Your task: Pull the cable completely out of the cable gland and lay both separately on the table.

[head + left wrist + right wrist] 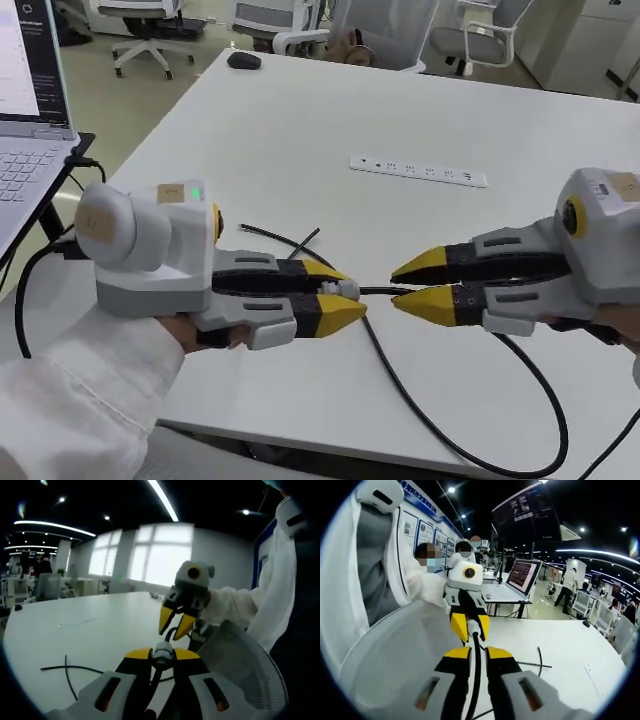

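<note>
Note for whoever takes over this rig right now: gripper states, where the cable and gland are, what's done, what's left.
Left gripper: shut on the cable gland, held over the table.
Right gripper: jaws straddle the cable just beyond the gland; I cannot tell whether they clamp it.
Cable: runs into the gland, not yet pulled out; its slack loops past the table's near edge.
Done: gland gripped, grippers facing tip to tip.
Left: pull the cable fully out, then lay gland and cable apart on the table.
</note>
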Available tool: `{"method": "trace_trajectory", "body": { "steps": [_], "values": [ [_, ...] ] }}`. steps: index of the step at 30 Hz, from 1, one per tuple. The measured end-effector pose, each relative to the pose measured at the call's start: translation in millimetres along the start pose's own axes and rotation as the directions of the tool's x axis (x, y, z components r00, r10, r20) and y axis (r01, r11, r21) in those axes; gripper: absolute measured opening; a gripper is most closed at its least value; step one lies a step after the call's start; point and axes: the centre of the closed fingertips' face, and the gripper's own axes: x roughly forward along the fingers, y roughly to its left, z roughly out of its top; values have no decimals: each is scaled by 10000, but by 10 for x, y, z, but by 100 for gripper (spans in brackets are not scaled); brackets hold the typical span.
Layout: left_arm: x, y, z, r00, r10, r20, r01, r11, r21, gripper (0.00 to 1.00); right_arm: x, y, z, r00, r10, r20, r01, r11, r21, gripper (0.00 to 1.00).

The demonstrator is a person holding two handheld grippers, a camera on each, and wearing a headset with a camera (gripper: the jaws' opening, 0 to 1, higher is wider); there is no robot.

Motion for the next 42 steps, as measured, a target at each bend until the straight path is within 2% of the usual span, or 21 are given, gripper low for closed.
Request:
{"method": "trace_trajectory", "body": {
  "steps": [7,13,18,23,32,38,42],
  "values": [
    [-1,-15,11,9999,-103,81,103,9999,-14,17,72,-22,-25,9998,170,-71,-170,9998,-44,9],
    [-16,-1,43,9996,-79,260,81,9999,-82,17,110,-2,-74,9993,375,-40,-375,9993,48,3],
    [-27,10,62,9992,-98,388,107,9997,-226,17,103,-22,-35,9996,280,56,-280,9996,16,3],
    [-8,-19,51,9994,-194,303,198,9997,-134,17,78,3,-51,9997,244,23,-244,9997,-60,3],
    [-8,12,35,9997,-47,230,52,9998,-183,17,-35,-38,-142,9999,-141,88,140,9999,79,3],
    [-6,22,9,10000,-21,92,22,10000,-94,17,-177,-79,-321,9986,-523,-78,526,9979,386,3],
    [-23,46,41,9995,24,300,-16,9997,-258,17,-313,-101,-453,9959,-889,-160,899,9927,802,3]
  ]
}}
